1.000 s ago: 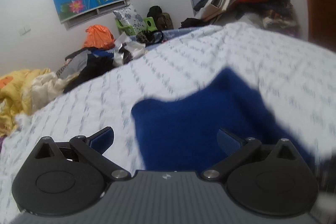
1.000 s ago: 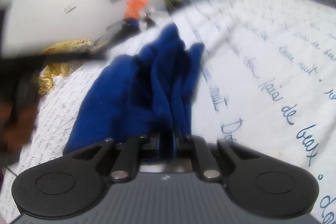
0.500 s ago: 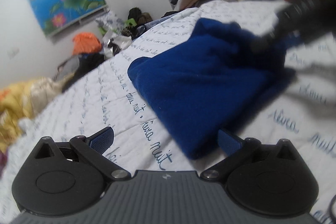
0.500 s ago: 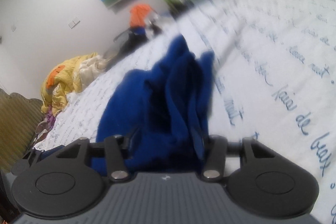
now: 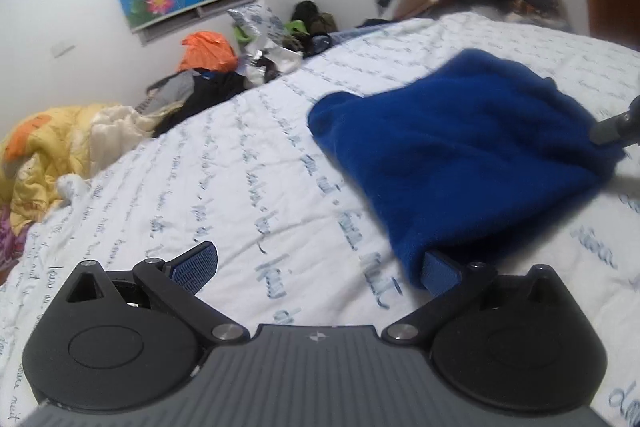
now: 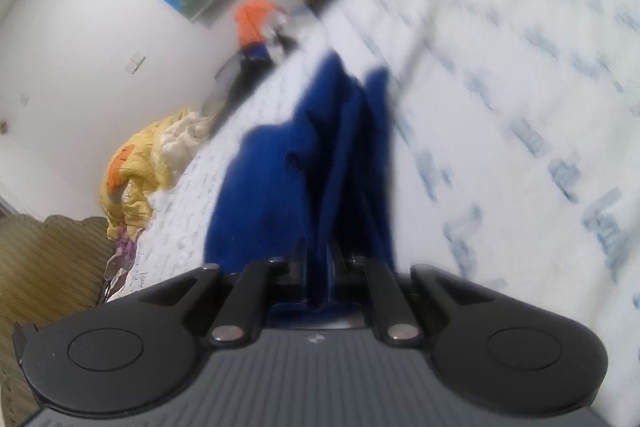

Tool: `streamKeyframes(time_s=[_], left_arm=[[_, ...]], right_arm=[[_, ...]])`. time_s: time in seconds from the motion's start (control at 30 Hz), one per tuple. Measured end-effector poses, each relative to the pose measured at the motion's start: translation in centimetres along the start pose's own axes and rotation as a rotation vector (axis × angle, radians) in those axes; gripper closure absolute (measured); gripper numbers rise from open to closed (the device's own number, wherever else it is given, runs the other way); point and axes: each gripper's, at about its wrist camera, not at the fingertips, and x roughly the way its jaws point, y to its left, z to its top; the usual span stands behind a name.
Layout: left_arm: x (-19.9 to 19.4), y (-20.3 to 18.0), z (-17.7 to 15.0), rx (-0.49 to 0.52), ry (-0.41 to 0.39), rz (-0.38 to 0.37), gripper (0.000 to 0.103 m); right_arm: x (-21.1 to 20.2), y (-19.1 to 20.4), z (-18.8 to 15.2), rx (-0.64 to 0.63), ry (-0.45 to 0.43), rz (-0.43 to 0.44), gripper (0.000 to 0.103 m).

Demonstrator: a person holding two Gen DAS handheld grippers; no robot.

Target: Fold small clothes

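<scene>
Blue garment [image 5: 472,143] lies bunched mid-bed [image 5: 248,163], right gripper [image 6: 326,267] clamped on a fold of it, left gripper [image 5: 316,267] spread wide holding nothing at its near corner; thin pinch likely slips, so the fold collapses.

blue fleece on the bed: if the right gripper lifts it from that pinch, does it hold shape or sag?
Probably sags: the fleece already bunches into soft ridges ahead of the shut right gripper. Likely light; one small pinch gathers it. It may drag across the bedsheet rather than slide, as its nap looks fuzzy. The left gripper is open at its near corner.
</scene>
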Motion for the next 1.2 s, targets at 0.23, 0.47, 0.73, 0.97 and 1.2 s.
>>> streamKeyframes(time_s=[0.23, 0.47, 0.73, 0.97, 1.2], left_arm=[[-3.0, -1.0, 1.2, 0.008, -0.081, -0.128, 0.000], [0.3, -3.9, 5.8, -0.038, -0.101, -0.116, 0.000], [5.0, -6.1, 5.8, -0.097, 0.043, -0.150, 0.000], [6.2, -4.3, 7.1, -0.214, 0.090, -0.137, 0.000], [6.8, -4.3, 6.4, -0.234, 0.129, -0.134, 0.000]], right_arm=[[-0.8, 0.3, 0.7, -0.134, -0.047, -0.153, 0.092], [1.5, 4.1, 5.8, -0.281, -0.122, -0.172, 0.043], [8.7, 4.6, 6.8, -0.438, -0.070, -0.409, 0.043], [7.1, 7.3, 8.3, -0.507, -0.205, -0.364, 0.043], [11.4, 7.5, 8.5, -0.542, -0.093, -0.343, 0.044]])
